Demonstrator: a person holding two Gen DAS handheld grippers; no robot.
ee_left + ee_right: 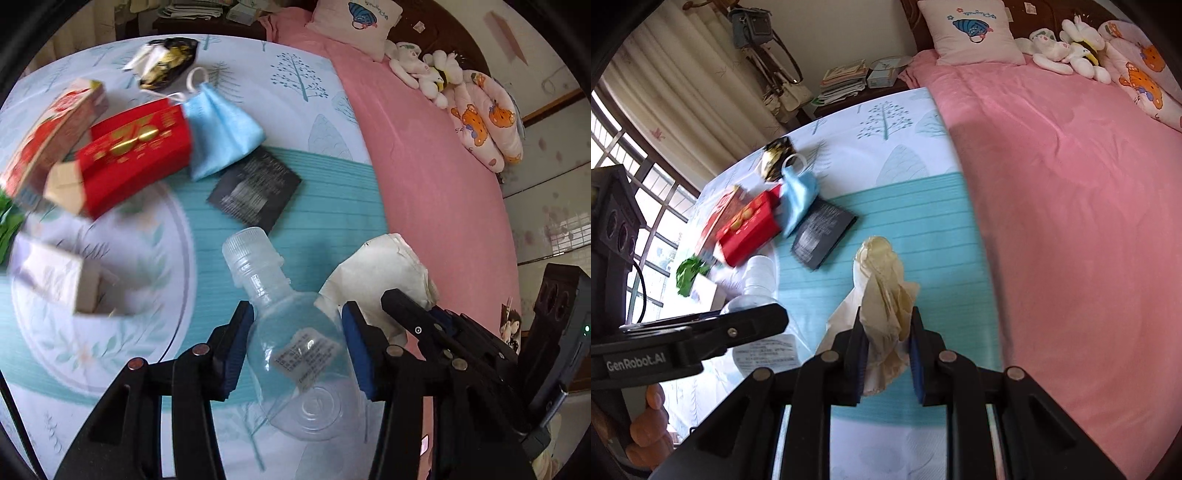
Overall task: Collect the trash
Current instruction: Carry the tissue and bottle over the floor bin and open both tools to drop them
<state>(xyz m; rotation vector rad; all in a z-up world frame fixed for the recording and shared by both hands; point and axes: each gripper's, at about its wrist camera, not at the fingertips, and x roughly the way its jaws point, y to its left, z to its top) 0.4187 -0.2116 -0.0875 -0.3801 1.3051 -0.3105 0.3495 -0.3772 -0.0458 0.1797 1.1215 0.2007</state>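
Observation:
My left gripper [297,349] is shut on a clear plastic bottle [291,332] with a white cap, held above the patterned mat [325,206]. My right gripper [886,354] is shut on a crumpled cream paper [882,291], which also shows in the left wrist view as the paper [380,269]. On the mat lie a red box [136,147], a blue face mask [221,129], a black packet [255,188], a black-and-gold wrapper [166,62], a red-and-white carton [51,133] and a small white box [55,277]. The bottle [757,280] is partly hidden behind the left gripper's finger [738,325].
The mat covers the left part of a bed with a pink sheet [1071,221]. A pillow [971,29] and plush toys [1067,48] lie at its head. A bedside table with stacked books [846,81], curtains and a window stand to the left. A person's hand [650,424] holds the left gripper.

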